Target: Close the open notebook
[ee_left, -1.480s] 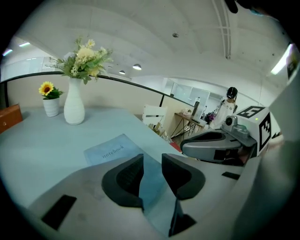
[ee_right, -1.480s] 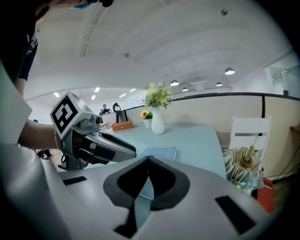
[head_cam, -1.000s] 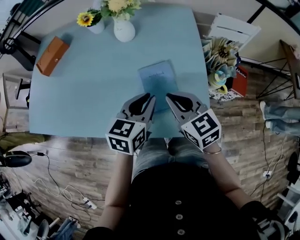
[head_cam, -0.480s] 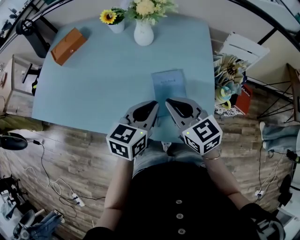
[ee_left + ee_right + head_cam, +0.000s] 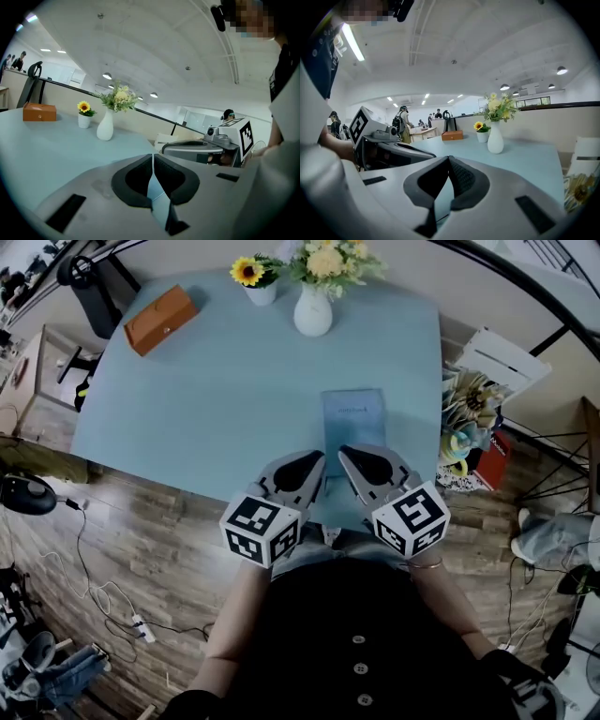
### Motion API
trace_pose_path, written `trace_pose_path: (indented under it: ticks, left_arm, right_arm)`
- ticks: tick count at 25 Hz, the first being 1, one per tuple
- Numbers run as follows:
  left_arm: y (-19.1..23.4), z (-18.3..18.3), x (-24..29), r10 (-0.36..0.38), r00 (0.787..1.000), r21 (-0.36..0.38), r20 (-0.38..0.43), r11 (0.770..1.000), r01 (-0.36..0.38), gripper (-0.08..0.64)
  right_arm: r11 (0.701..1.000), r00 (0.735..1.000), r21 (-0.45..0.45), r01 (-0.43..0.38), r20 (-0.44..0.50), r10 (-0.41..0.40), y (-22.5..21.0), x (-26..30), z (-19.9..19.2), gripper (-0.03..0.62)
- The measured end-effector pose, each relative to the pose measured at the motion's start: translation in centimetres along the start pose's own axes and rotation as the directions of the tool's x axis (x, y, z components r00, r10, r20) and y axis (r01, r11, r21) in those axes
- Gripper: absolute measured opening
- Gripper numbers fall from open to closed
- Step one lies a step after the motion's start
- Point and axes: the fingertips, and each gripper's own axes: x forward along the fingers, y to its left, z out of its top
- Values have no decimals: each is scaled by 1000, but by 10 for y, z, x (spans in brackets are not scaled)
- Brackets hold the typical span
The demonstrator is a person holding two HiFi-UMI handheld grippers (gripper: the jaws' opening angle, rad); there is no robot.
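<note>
Two tongs, left gripper [image 5: 316,458] and right gripper [image 5: 345,453], pinched together; notebook [image 5: 354,418] just beyond tips.

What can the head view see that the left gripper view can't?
Only the head view plainly shows the blue notebook, lying closed on the table, and the wooden floor with cables. Only the left gripper view shows the ceiling lights. Both show the orange box, the sunflower, the white vase, the left hand-held gripper with its jaws together on nothing, and the right hand-held gripper.
</note>
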Motion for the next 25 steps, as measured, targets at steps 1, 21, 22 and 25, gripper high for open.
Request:
trace_pose_path:
  ticks: [1, 21, 22, 25]
  left_arm:
    - [0, -1, -1, 9, 1000, 13, -8, 1000, -8, 21]
    - [4, -15, -10, 86, 996, -34, -6, 996, -86, 17]
    - [5, -16, -10, 91, 996, -23, -13, 996, -92, 17]
    - [7, -21, -11, 103, 994, -2, -35, 995, -103, 17]
  right_arm:
    - [1000, 1000, 6, 0, 6, 0, 1, 1, 1, 5]
    - [999, 998, 10, -39, -38, 39, 16, 8, -13, 5]
    - [999, 998, 9, -40, -43, 40, 17, 8, -15, 5]
    - [999, 997, 11, -48, -60, 48, 21, 9, -20, 5]
